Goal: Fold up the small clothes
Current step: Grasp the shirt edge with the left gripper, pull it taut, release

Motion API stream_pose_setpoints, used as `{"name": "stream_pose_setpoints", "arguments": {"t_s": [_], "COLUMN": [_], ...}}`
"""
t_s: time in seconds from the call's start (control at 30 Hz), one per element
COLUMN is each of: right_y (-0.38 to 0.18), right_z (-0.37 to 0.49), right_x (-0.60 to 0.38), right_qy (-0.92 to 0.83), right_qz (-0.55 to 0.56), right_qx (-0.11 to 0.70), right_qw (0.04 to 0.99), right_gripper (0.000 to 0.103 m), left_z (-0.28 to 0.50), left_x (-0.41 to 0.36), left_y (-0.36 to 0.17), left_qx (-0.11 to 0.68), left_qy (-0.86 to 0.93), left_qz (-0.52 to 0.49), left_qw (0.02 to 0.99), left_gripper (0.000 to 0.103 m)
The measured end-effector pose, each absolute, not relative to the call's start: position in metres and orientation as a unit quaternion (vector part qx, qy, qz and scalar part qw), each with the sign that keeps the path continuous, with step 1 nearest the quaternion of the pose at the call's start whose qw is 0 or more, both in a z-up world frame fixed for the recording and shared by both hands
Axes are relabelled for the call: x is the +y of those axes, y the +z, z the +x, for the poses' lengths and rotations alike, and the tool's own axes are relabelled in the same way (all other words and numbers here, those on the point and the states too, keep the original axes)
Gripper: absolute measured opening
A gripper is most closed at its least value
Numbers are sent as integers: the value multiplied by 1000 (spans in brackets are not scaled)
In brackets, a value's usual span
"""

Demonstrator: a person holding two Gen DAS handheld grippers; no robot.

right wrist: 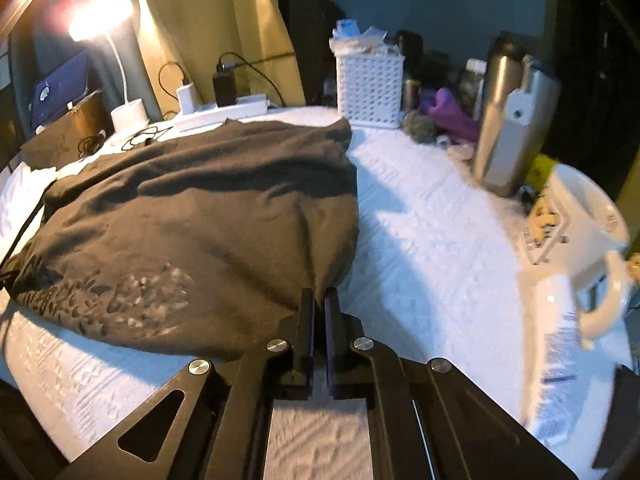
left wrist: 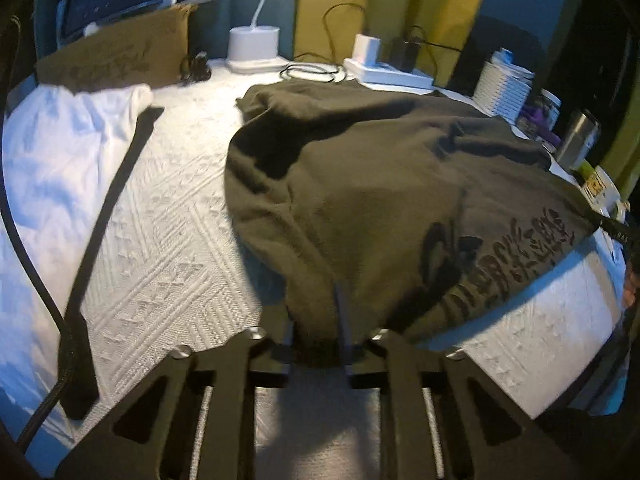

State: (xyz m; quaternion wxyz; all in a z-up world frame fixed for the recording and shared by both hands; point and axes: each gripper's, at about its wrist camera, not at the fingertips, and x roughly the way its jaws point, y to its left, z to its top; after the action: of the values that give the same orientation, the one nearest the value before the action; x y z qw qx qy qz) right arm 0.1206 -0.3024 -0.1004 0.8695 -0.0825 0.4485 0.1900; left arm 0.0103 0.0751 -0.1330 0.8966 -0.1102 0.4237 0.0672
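Now the left gripper (left wrist: 318,320) and right gripper (right wrist: 319,304) each clamp a near corner of the dark shirt (left wrist: 380,168), which stretches away from both toward the lamp.

Dark stylised lettering printed on the olive shirt (left wrist: 360,184), too distorted to read

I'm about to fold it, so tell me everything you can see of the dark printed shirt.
The dark shirt is olive-brown soft knit with a black printed graphic near its front edge. It lies rumpled and partly bunched on the white textured cover. The left gripper pinches its near edge; the right gripper is shut on its near right corner.
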Motion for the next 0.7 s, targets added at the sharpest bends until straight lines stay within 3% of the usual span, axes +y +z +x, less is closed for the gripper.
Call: {"name": "stream_pose_setpoints", "arguments": {"t_s": [0.07,0.43,0.7], "right_y": [-94,-85,-109], "right_z": [109,57,27], "right_x": [-306,-330,-354], "right_qy": [186,153,110], "right_qz": [-89,-78,-83], "right_qx": [444,435,461], "right_qw": [872,884,877], "right_gripper": [3,3,3], "left_z": [6,-26,-42], "left_x": [74,74,61], "left_y": [-128,-108,-136], "left_qx": [419,415,466], "left_qy": [62,37,21], "left_qz": [-113,-121,-109], "left_qw": [899,901,878], "left_gripper": [9,7,7]}}
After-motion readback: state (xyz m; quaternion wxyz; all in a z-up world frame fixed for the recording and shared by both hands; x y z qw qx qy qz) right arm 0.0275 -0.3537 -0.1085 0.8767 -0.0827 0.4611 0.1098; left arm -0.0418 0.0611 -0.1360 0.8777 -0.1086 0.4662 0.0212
